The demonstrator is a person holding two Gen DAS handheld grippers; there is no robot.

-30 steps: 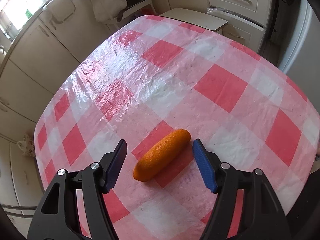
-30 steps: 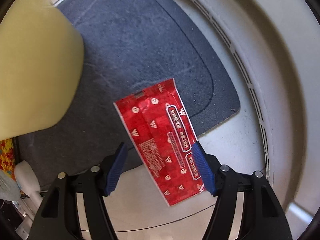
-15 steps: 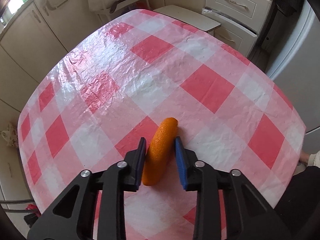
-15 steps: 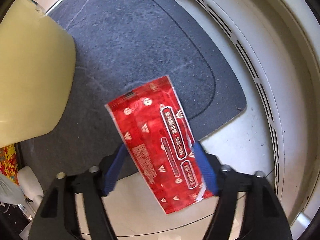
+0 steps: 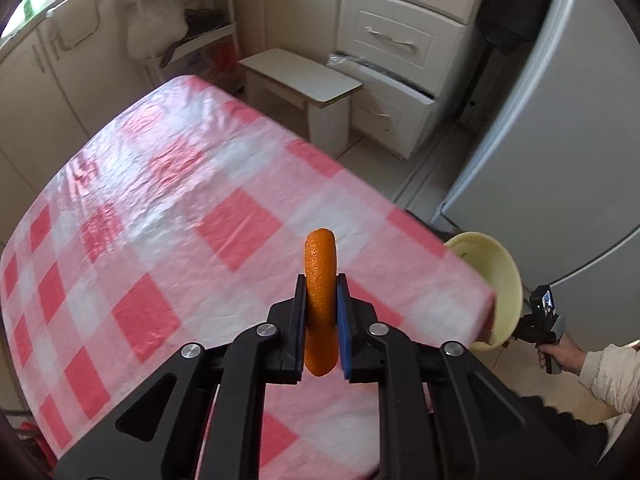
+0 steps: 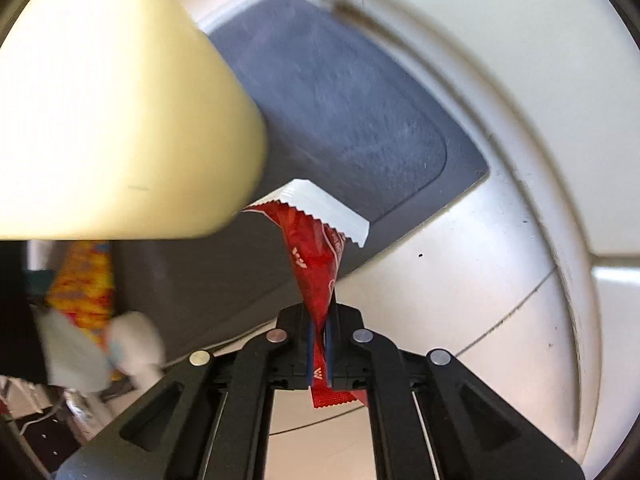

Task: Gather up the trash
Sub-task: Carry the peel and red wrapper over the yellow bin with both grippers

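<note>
My left gripper (image 5: 321, 292) is shut on an orange peel (image 5: 319, 280) and holds it up above the red-and-white checked table (image 5: 160, 216). My right gripper (image 6: 319, 316) is shut on a red snack wrapper (image 6: 316, 256), lifted off the floor, its white inner side folded over at the top. A pale yellow bin (image 6: 100, 120) stands close at the left of the wrapper; it also shows past the table's right edge in the left wrist view (image 5: 494, 280), next to the right gripper (image 5: 540, 316).
A dark grey mat (image 6: 352, 112) lies on the pale floor under the wrapper. A fridge (image 5: 552, 160) stands at right, a drawer unit (image 5: 400, 40) and low stool (image 5: 304, 80) behind the table. Colourful clutter (image 6: 80, 280) lies at lower left.
The left gripper shut on the orange peel and lifted it off the table. The right gripper shut on the red wrapper and raised it beside the yellow bin.
</note>
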